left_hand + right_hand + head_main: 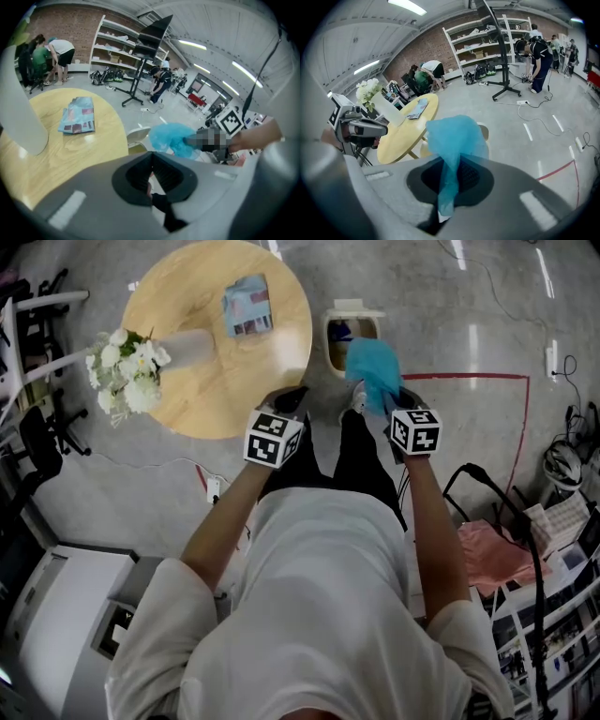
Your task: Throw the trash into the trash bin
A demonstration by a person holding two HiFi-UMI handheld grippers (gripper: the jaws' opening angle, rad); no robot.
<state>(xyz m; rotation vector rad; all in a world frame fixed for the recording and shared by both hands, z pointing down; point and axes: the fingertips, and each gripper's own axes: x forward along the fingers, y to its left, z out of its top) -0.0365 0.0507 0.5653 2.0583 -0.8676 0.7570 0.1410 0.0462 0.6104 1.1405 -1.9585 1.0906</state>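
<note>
— Right, far left first: white flowers [127, 369] in a pale vase stand at the left edge of the round wooden bench [202, 404]. A blue printed packet [247, 306] lies flat towards its far side.

— And the left gripper [289, 397]?

— Held out just past the near edge of the bench, pointing downward. In its own view its fingers [136, 177] are pressed together with nothing between them.

— So where's the trash bin [352, 307]?

— On the floor just right of the bench, pale, with its mouth facing up. Something blue shows inside it.

— Now the piece we're all watching.

— The blue trash [375, 371], a thin crumpled sheet, is pinched in the right gripper [401, 401]. From the head view it overlaps the right side of the bin's mouth. How high above it, I can't tell.

— Is the grip firm?

— In the right gripper view the fingers [474, 177] are clamped on a narrow tail of the sheet. The rest billows out beyond the tips, with the bin's rim peeking out behind it.
</note>
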